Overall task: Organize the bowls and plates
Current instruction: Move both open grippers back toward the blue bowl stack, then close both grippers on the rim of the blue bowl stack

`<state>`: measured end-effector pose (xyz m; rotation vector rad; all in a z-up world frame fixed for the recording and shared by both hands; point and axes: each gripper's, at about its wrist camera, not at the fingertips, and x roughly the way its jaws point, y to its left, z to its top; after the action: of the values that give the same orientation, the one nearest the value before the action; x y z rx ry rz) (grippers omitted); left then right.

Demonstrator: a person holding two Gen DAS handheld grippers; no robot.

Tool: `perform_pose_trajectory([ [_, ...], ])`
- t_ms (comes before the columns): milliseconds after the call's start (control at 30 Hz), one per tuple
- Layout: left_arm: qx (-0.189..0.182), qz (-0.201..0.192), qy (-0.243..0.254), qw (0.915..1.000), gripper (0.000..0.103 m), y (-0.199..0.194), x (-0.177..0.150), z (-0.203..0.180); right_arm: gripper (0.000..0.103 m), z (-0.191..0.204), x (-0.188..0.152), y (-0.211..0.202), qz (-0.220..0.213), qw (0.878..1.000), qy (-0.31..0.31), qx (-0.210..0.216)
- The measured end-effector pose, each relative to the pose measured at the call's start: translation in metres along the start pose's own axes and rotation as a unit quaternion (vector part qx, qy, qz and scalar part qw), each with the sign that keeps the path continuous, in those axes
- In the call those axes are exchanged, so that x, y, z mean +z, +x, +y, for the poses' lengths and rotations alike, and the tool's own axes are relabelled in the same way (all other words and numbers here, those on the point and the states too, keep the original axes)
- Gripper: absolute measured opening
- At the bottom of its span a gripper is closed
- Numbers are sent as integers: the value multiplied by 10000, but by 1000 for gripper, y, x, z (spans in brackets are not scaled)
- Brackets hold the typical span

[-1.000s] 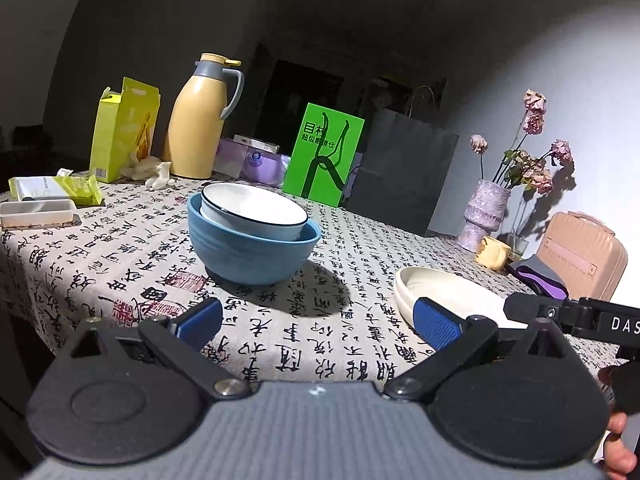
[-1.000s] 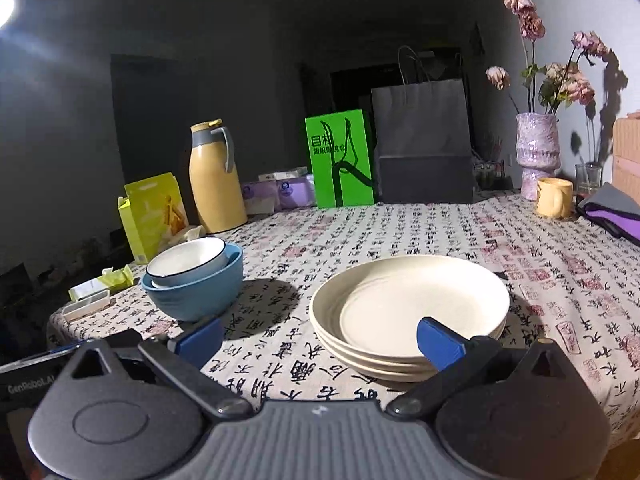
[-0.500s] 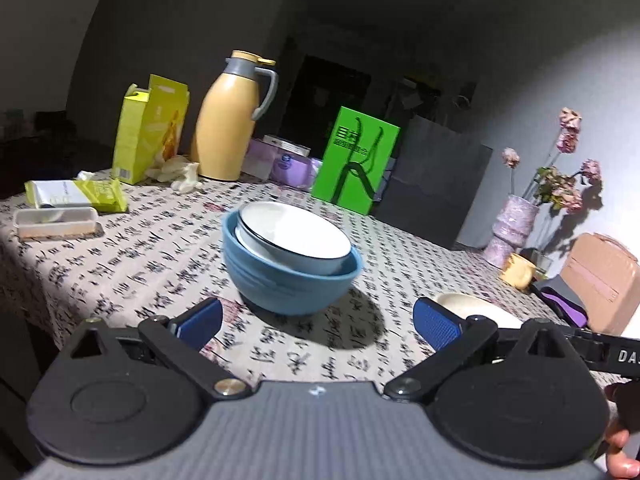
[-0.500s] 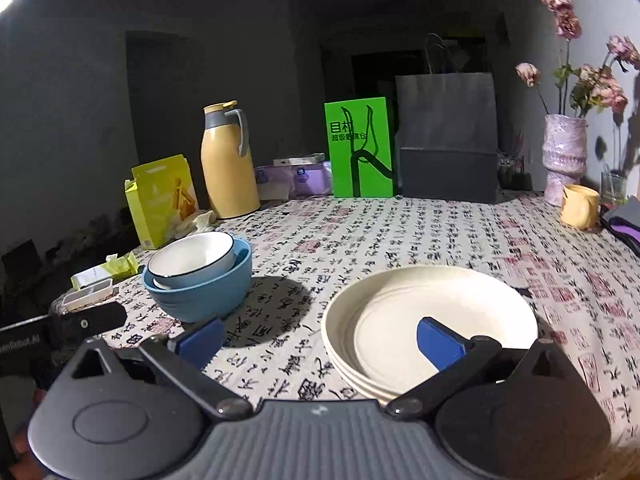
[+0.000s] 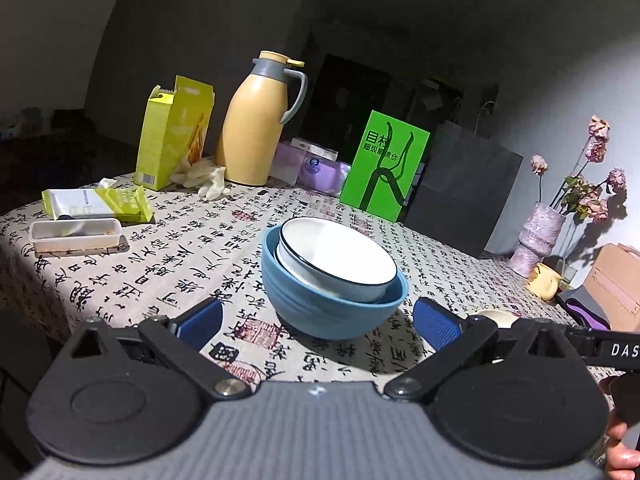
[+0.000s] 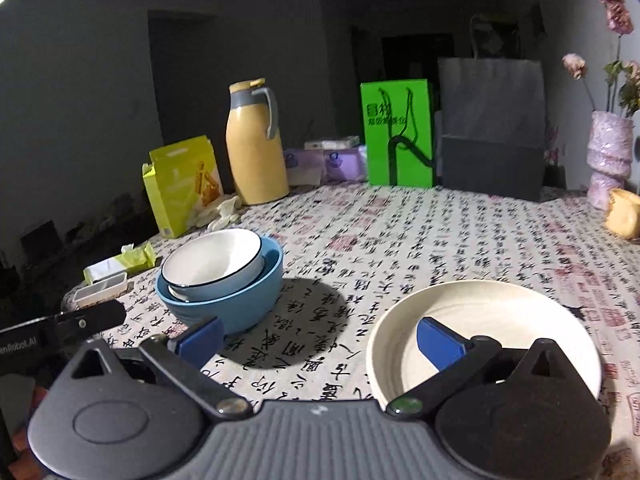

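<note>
Both tongs are spread and hold nothing: left tongs face the blue bowl, right tongs hover by the cream plates. Likely rigid, glossy, breakable; grip a rim. The white bowl nests tilted inside. Beyond, on the cloth-covered worktop, stands a smooth thermos.
</note>
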<state>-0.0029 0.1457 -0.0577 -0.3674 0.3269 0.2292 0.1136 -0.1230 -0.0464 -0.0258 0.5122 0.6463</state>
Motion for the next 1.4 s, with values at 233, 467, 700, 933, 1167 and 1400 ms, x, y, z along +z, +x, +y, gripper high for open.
perform_pose_trajectory([
  [233,137,149,2,9998,103,20,18,3,103,0,19,25,211,9997,52,76],
  [467,155,479,-141,9986,103,43,38,11,103,2,38,57,482,9985,124,224],
  [700,339,850,-190,9956,103,71,60,19,103,1,48,93,844,9946,424,426],
  [933,585,1445,-321,9873,103,108,69,28,103,9,56,121,1076,9921,456,450],
  [1167,629,1880,-512,9788,103,133,74,36,103,17,66,147,1365,9869,637,584],
  [1400,543,2181,-574,9727,103,150,78,43,103,15,63,169,1700,9775,1020,726],
])
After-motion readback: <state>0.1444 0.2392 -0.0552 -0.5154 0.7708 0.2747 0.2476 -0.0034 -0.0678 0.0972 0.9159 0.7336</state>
